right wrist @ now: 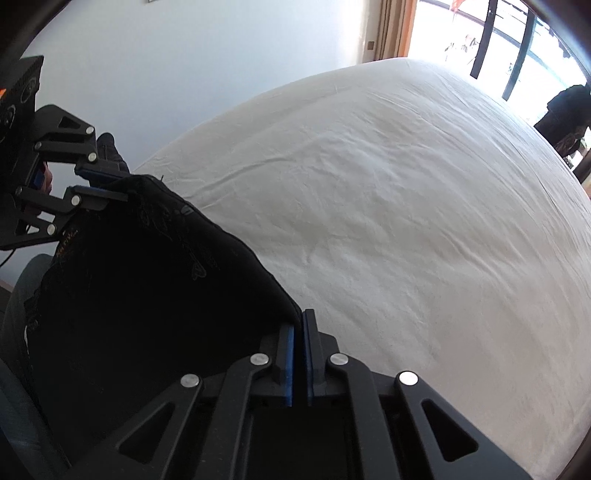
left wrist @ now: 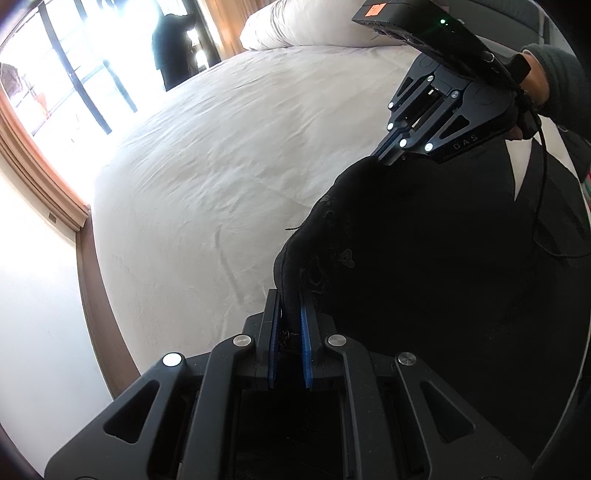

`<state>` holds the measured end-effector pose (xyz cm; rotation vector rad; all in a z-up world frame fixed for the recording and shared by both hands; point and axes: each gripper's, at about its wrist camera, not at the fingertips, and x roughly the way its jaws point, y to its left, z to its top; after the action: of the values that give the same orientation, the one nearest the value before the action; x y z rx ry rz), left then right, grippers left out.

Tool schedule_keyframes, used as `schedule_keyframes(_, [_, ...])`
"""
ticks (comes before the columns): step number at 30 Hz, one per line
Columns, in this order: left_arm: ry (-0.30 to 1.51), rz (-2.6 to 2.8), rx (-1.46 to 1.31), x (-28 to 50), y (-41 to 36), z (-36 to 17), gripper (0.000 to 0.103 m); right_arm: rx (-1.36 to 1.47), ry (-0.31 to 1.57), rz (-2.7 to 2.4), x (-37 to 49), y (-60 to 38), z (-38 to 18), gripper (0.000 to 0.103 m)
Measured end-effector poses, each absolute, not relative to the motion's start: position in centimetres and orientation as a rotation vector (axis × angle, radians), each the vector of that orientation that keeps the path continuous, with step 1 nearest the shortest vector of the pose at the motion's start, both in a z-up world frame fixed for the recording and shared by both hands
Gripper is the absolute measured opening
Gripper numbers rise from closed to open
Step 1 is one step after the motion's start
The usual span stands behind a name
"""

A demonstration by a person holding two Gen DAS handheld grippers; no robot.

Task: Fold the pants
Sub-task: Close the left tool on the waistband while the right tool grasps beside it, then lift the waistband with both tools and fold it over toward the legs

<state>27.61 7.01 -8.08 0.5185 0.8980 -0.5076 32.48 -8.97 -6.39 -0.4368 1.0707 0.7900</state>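
Note:
Black pants (left wrist: pixel 424 258) hang stretched between my two grippers above a white bed (left wrist: pixel 221 166). My left gripper (left wrist: pixel 291 299) is shut on one end of the top edge, cloth pinched between its blue pads. My right gripper (left wrist: pixel 376 157) shows at the upper right of the left wrist view, shut on the other end. In the right wrist view, my right gripper (right wrist: pixel 299 317) pinches the pants (right wrist: pixel 147 277) at their corner, and my left gripper (right wrist: pixel 114 184) grips the far end at the left. The rest of the pants hangs down out of view.
The white bed sheet (right wrist: pixel 406 203) spreads ahead, wrinkled. A pillow (left wrist: pixel 314 26) lies at the bed's head. A white wall (right wrist: pixel 184 55) is beside the bed. A window with dark bars and curtains (left wrist: pixel 55 74) is beyond, with a dark figure (left wrist: pixel 173 51) near it.

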Motion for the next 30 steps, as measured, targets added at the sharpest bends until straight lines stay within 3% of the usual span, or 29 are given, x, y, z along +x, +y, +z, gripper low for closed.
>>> schedule_keyframes(14, [0.879,-0.52,0.459,22.6,6.2,-6.4,0.008,-0.283,0.98,0.775,26.6,-7.5,-4.2,0.004])
schedule_keyframes(30, [0.842,-0.539,0.43,17.2,7.4,-4.8,0.007,-0.321,0.908,0.76,21.7,-7.9,-3.1,0.004])
